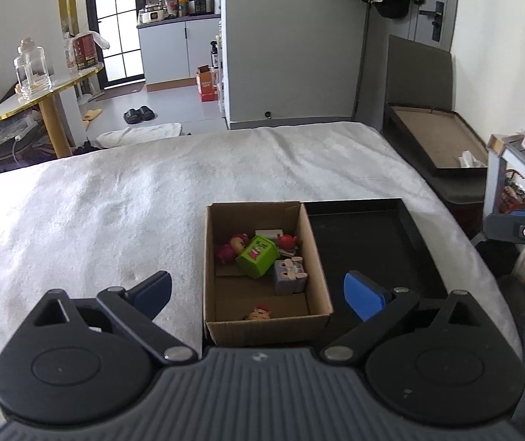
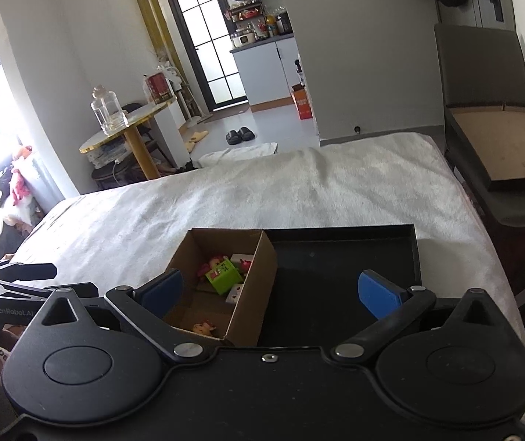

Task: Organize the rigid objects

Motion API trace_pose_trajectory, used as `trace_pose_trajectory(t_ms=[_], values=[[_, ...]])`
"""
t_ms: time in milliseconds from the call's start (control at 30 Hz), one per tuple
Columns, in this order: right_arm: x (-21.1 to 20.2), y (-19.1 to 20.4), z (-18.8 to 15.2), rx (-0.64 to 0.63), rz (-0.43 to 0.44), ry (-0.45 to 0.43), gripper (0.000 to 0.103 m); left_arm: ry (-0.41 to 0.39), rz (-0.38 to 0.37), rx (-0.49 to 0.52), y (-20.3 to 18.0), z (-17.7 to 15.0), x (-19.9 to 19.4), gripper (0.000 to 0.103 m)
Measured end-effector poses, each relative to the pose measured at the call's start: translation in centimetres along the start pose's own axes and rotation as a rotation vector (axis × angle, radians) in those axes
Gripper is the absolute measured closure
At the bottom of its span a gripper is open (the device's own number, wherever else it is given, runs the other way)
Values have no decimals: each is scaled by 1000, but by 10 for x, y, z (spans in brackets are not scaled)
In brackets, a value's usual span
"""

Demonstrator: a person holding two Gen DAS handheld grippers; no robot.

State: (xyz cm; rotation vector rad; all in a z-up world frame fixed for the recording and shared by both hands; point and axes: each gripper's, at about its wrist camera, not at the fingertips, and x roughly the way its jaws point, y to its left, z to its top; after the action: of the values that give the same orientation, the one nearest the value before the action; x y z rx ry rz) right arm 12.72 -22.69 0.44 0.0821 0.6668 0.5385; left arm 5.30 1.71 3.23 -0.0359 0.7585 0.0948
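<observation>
An open cardboard box (image 1: 319, 268) stands on the white bed, touching a black tray (image 1: 372, 239) on its right. Inside the box lie a green cube toy (image 1: 256, 257), a grey block toy (image 1: 290, 275), red and pink figures (image 1: 231, 246) and a small figure (image 1: 258, 313) at the front. My left gripper (image 1: 258, 292) is open and empty, hovering over the box's near end. My right gripper (image 2: 269, 290) is open and empty, spanning the box (image 2: 258, 283) and the tray (image 2: 335, 257). The green cube (image 2: 223, 275) shows there too.
The white blanket (image 1: 133, 191) covers the bed around the box. A dark chair with a cardboard tray (image 1: 442, 143) stands beyond the right edge. A round gold table with a glass jar (image 1: 31, 70) is at far left. The other gripper (image 1: 519, 229) shows at right.
</observation>
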Motion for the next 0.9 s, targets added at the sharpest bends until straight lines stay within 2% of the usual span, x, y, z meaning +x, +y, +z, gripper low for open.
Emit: trace_pose_trajectory(t_ms=[200,367,533,900], values=[[-18,4,1,-13,36,-15,0,-29,3,20,0,-3,-17,3],[-30,8,0,-20,56,-14,0,-45,-23,-2,7,-3,-31,3],[-40,12,1,-13,72,-2,0,-29,-66,-29,9,-3,-40,3],[-62,18,1,-16,90,9,0,-44,-77,-17,2,0,-60,3]])
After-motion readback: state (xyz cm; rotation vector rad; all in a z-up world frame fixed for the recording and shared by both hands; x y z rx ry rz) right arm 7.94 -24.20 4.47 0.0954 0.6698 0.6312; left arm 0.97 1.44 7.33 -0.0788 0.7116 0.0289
